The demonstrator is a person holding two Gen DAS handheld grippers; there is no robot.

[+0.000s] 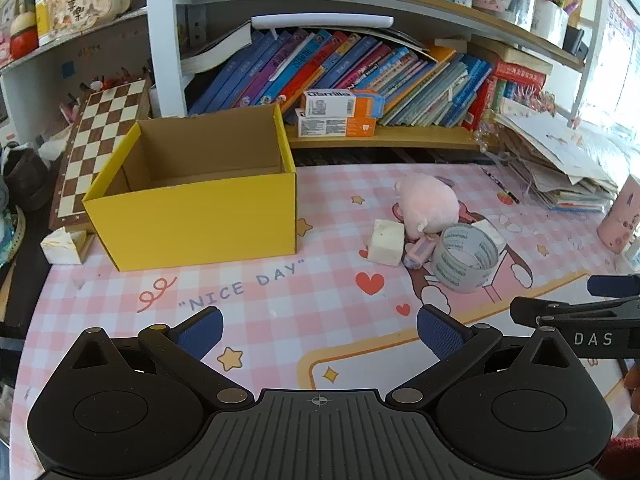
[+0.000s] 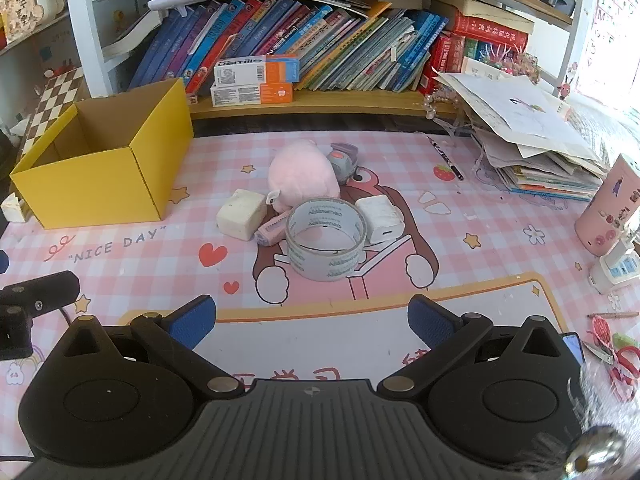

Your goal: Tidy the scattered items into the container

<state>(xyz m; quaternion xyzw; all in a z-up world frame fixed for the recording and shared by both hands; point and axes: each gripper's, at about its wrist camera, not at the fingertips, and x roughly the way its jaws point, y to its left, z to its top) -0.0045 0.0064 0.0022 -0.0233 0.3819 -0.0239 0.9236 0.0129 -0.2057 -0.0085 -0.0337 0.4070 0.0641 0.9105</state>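
An open yellow cardboard box (image 1: 192,216) stands at the left of the pink desk mat; it also shows in the right wrist view (image 2: 100,176), and what shows of its inside is bare. A cluster lies mid-mat: a pink plush toy (image 2: 302,176), a clear tape roll (image 2: 326,240), a white block (image 2: 242,214), a white charger cube (image 2: 380,216), a small pink correction tape (image 2: 272,228) and a small grey toy (image 2: 342,160). My left gripper (image 1: 320,332) is open and empty, short of the cluster. My right gripper (image 2: 312,322) is open and empty, in front of the tape roll.
A bookshelf (image 2: 320,100) runs along the back. A stack of papers (image 2: 540,148) and a pink cup (image 2: 612,208) stand at the right. A chessboard (image 1: 100,144) leans left of the box. Scissors (image 2: 616,356) and a pen (image 2: 446,158) lie on the mat.
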